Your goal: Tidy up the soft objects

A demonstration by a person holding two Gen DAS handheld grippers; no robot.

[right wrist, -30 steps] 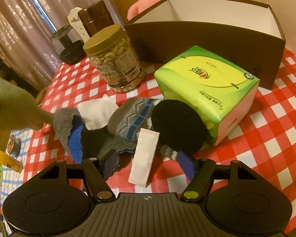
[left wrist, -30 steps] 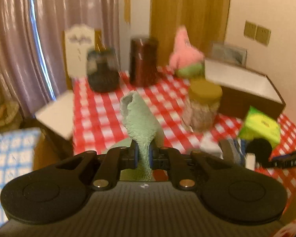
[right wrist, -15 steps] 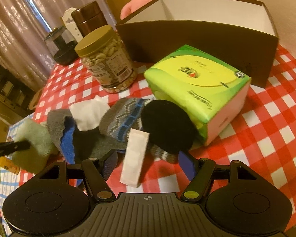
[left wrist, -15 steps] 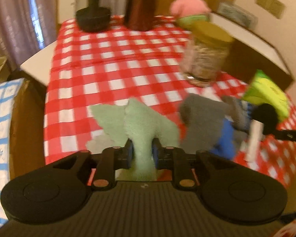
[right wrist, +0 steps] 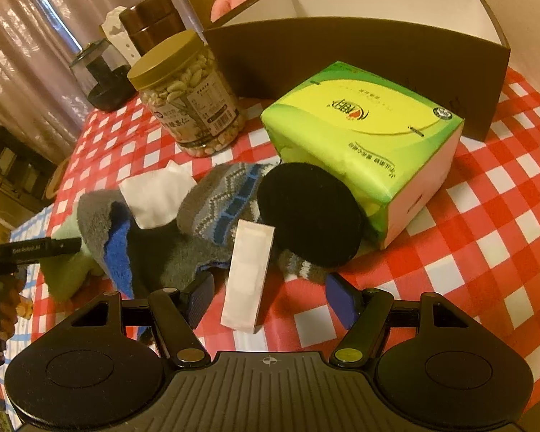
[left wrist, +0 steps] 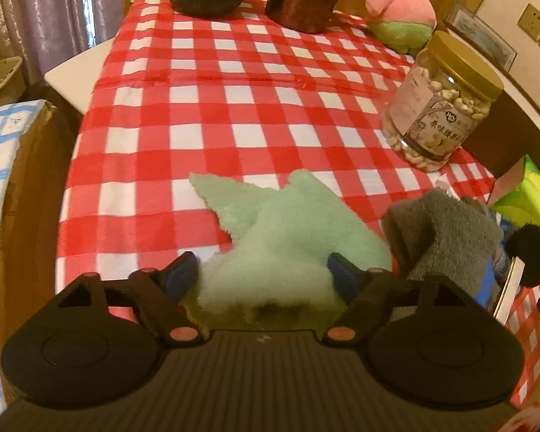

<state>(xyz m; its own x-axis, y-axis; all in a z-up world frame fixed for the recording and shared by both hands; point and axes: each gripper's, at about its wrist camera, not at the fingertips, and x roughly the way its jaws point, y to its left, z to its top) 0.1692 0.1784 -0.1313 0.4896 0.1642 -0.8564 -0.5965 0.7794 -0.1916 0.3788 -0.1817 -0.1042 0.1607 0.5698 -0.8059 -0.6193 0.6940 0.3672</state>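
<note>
Resting on the checkered table [left wrist: 205, 115], the green towel [left wrist: 288, 230] lies between the spread fingers of the left hand-held gripper [left wrist: 264, 275], apparently just set down. The right hand-held gripper [right wrist: 268, 297], also spread, faces the patterned sock [right wrist: 223, 205]; closing on it seems next.

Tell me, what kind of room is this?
Probably a home dining or living room: a table under a red-and-white checked tablecloth, a clear plastic jar of nuts with a gold lid, a pink plush starfish toy, and shiny mauve curtains behind.
</note>
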